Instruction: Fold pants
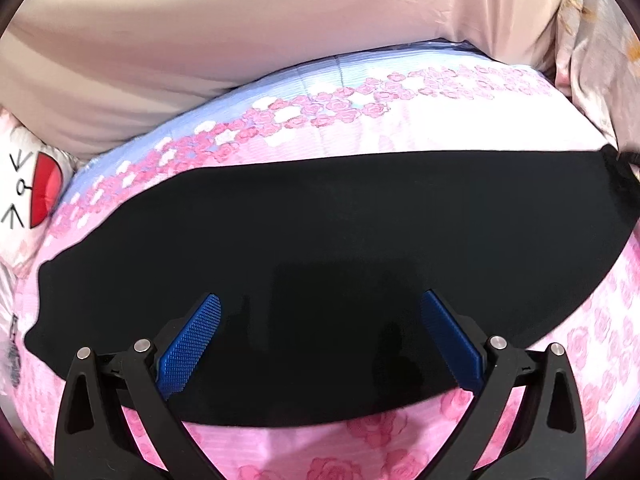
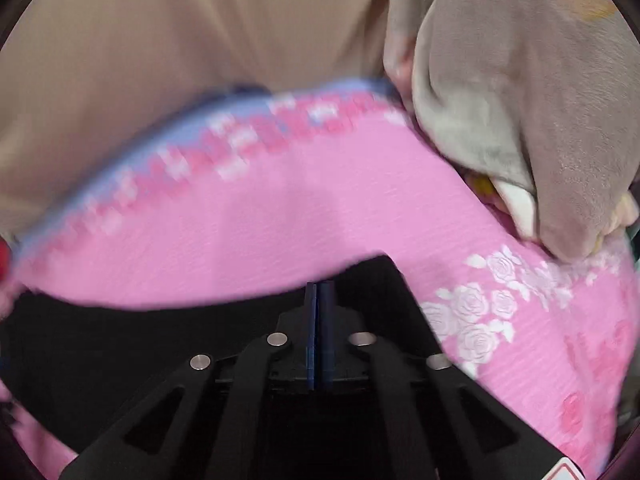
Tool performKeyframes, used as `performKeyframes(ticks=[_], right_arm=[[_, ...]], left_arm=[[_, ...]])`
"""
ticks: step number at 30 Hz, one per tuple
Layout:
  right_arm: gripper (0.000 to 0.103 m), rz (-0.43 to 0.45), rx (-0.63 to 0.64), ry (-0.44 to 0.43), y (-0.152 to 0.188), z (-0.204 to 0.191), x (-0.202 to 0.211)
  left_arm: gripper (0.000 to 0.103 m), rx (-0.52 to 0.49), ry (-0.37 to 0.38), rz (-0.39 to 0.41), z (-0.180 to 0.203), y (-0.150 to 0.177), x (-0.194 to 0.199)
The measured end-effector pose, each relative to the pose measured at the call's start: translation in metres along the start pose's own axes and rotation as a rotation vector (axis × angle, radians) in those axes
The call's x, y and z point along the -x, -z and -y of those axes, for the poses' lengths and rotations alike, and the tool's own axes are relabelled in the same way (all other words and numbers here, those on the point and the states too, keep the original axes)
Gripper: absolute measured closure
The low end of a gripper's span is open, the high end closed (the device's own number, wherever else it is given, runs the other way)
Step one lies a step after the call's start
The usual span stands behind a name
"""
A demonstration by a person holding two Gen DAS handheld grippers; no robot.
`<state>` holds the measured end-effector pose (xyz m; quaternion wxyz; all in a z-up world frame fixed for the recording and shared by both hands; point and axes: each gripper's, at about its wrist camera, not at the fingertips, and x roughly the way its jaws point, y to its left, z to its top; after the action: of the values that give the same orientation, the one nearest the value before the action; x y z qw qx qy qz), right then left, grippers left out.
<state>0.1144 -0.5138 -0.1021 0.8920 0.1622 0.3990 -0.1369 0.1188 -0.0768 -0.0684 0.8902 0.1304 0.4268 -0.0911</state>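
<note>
Beside the black pants (image 1: 320, 240) on the rose bedspread (image 1: 400, 120), a grey blanket (image 2: 520, 100) crowds the right tool (image 2: 319, 292), closed empty; left tool (image 1: 320, 300) open.

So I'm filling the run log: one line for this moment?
left gripper: open above black pants | right gripper: shut at pants edge | pink bedspread

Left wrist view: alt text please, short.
Black fabric pants lie flat across a pink rose-print bedspread. The left gripper hovers over their near edge, blue-padded jaws open and empty. Beige sheet behind.
</note>
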Motion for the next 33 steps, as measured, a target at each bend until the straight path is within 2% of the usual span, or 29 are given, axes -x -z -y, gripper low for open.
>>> performKeyframes(ticks=[1,2,3,5,6,9,11,15,19,22,24,26,28,29,30,33], right_arm=[[0.103,0.007,-0.095,-0.023,0.0,0.014,0.008],[0.103,0.027,-0.135,-0.008,0.0,0.021,0.018],[0.098,0.074,-0.152,0.023,0.004,0.023,0.037],[0.085,0.133,-0.139,0.053,0.017,0.027,0.067],[0.074,0.153,-0.139,0.068,0.029,0.031,0.081],[0.069,0.135,-0.154,0.078,0.052,0.042,0.096],[0.068,0.117,-0.154,0.103,0.065,0.048,0.098],[0.048,0.09,-0.157,0.094,0.074,0.051,0.092],[0.047,0.052,-0.193,0.06,0.069,0.055,0.074],[0.046,0.01,-0.214,0.036,0.066,0.055,0.055],[0.037,0.02,-0.194,0.038,0.067,0.051,0.052],[0.033,0.019,-0.158,0.062,0.067,0.043,0.05],[0.033,0.019,-0.137,0.085,0.068,0.039,0.049],[0.036,0.02,-0.132,0.087,0.068,0.039,0.049],[0.052,0.022,-0.137,0.067,0.067,0.039,0.05],[0.077,0.017,-0.209,-0.023,0.067,0.047,0.049]], left_arm=[[0.005,0.0,0.003,0.0,0.001,-0.002,-0.001],[0.005,-0.003,-0.002,0.004,0.002,-0.004,0.0],[0.005,-0.008,-0.004,0.011,0.003,-0.005,0.001],[0.005,-0.016,0.002,0.025,0.004,-0.004,0.006],[0.005,-0.019,0.008,0.033,0.004,-0.003,0.008],[0.005,-0.024,0.0,0.032,0.005,-0.003,0.006],[0.005,-0.022,-0.006,0.024,0.008,-0.004,0.003],[0.005,-0.018,-0.032,0.038,0.014,-0.004,0.004],[0.005,-0.028,-0.102,0.051,0.016,-0.002,0.008],[0.005,-0.015,-0.099,0.05,0.013,-0.001,0.013],[0.005,-0.017,-0.105,0.051,0.013,-0.001,0.013],[0.005,-0.025,-0.109,0.05,0.013,0.0,0.014],[0.005,-0.022,-0.102,0.046,0.013,0.001,0.014],[0.005,-0.02,-0.099,0.044,0.013,0.001,0.014],[0.005,-0.018,-0.095,0.043,0.013,0.002,0.013],[0.005,-0.015,-0.086,0.042,0.011,0.004,0.013]])
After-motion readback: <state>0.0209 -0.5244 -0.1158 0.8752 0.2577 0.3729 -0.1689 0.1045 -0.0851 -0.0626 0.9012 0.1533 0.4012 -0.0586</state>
